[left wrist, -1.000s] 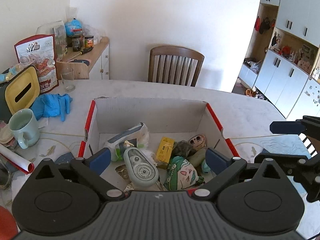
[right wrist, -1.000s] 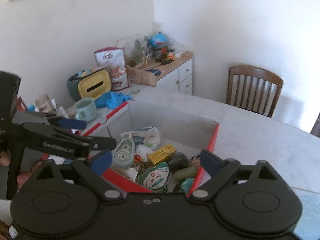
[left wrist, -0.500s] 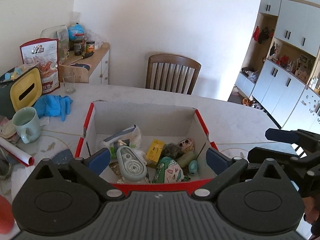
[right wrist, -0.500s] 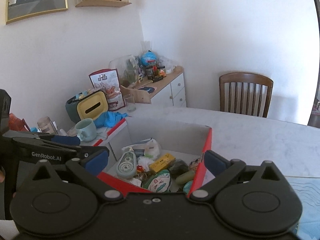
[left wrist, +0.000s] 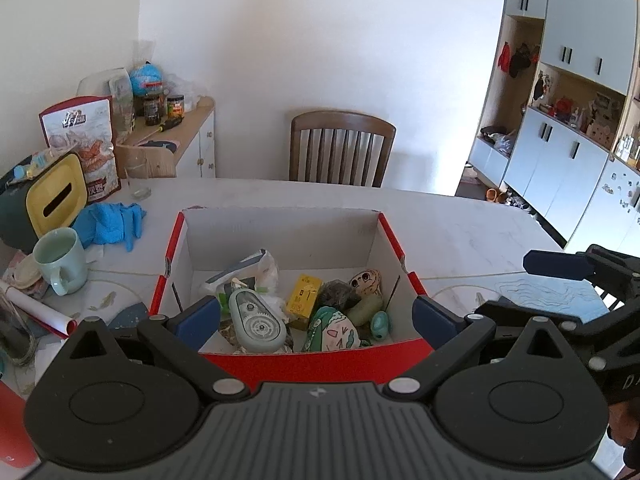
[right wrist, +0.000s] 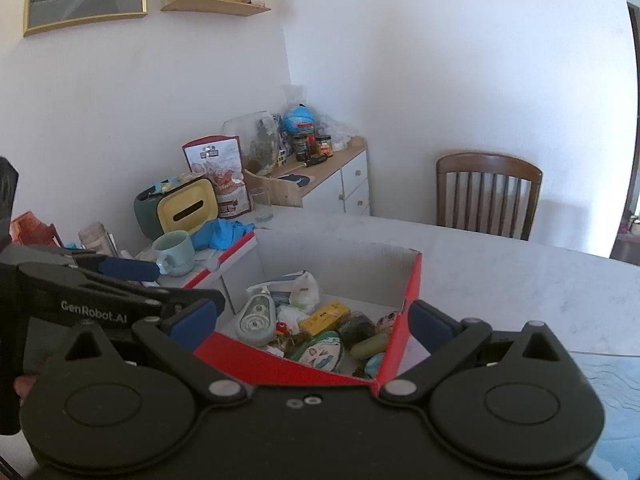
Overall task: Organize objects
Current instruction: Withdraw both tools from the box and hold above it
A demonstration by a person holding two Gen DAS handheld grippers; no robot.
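The red box point(left wrist: 288, 364) of small clutter sits on the table point(left wrist: 460, 220) just ahead of my left gripper point(left wrist: 316, 314) and right gripper point(right wrist: 312, 320), both spread wide and empty, and I reckon a low approach could snag its near wall.

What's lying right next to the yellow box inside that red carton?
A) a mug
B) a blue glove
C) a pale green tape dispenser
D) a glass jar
C: the tape dispenser lies in the carton left of the yellow box; the glove and mug sit outside on the table.
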